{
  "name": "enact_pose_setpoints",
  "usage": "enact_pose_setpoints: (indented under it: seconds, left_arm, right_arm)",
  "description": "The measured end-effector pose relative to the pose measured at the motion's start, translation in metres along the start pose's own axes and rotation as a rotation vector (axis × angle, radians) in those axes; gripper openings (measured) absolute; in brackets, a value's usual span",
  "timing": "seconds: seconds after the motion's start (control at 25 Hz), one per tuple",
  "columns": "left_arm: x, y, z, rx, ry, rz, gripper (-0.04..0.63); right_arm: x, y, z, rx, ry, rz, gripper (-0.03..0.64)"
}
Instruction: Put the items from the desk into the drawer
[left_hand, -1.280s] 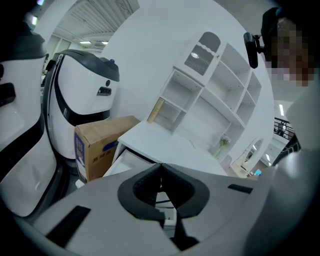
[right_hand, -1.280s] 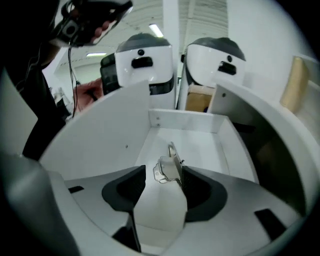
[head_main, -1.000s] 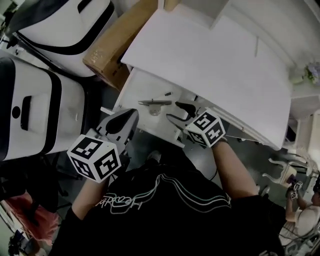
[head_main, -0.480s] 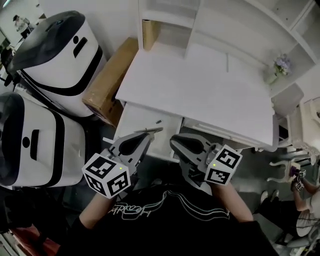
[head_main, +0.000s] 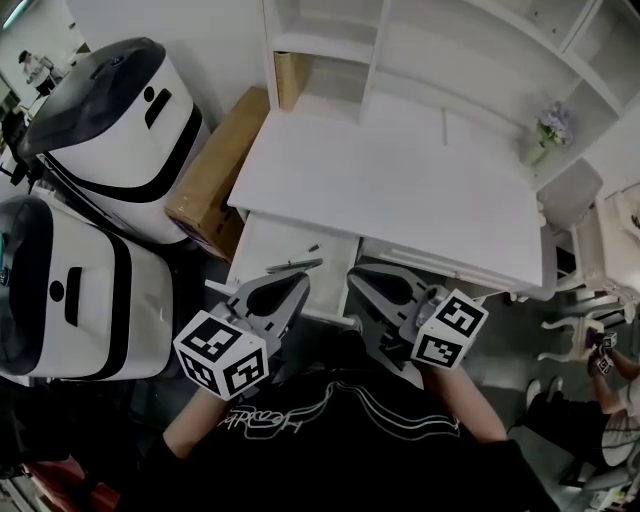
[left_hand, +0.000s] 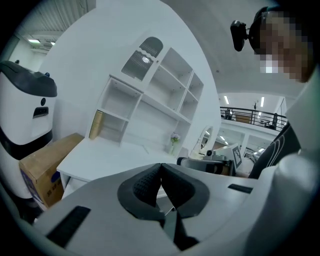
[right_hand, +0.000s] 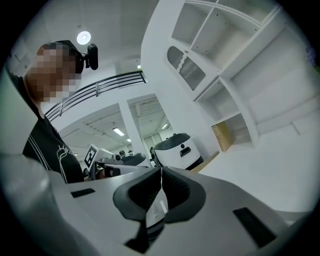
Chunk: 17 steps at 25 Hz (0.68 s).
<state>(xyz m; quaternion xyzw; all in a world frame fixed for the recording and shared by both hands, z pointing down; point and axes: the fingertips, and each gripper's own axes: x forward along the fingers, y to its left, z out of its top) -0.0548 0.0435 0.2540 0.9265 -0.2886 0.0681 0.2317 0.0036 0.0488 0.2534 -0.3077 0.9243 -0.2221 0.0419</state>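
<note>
Left gripper (head_main: 298, 284): pads are pressing together, nothing between them. Right gripper (head_main: 356, 276): jaws have just been closing and are meeting tip to tip, also holding nothing. Both are hovering side by side in front of the person, tips showing at the front edge of the open drawer (head_main: 250, 240) and pointing toward the desk (head_main: 400, 190). Task items are lying inside the drawer: a slim grey item (head_main: 293, 265) across it, and a small dark piece (head_main: 313, 248) just behind that, both clear of the grippers. A cardboard box (head_main: 215, 165) is lying against the desk's left side, with white-and-black machines (head_main: 110, 120) sitting beside it. A small flower vase (head_main: 545, 135) is standing in the hutch at right.
</note>
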Motion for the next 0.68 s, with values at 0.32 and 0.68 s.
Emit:
enact_pose_setpoints:
  seconds: [0.32,0.68]
  left_arm:
    - [0.0054,-0.0068,-0.0041,0.005,0.031,0.006,0.021]
    - [0.0023,0.0005,-0.0046,0.015,0.029,0.003,0.02]
  right_arm:
    - [-0.0073,-0.0029,-0.0016,-0.006,0.0,-0.013,0.046]
    - [-0.0016,-0.0054,-0.0094,-0.01,0.013,-0.019,0.046]
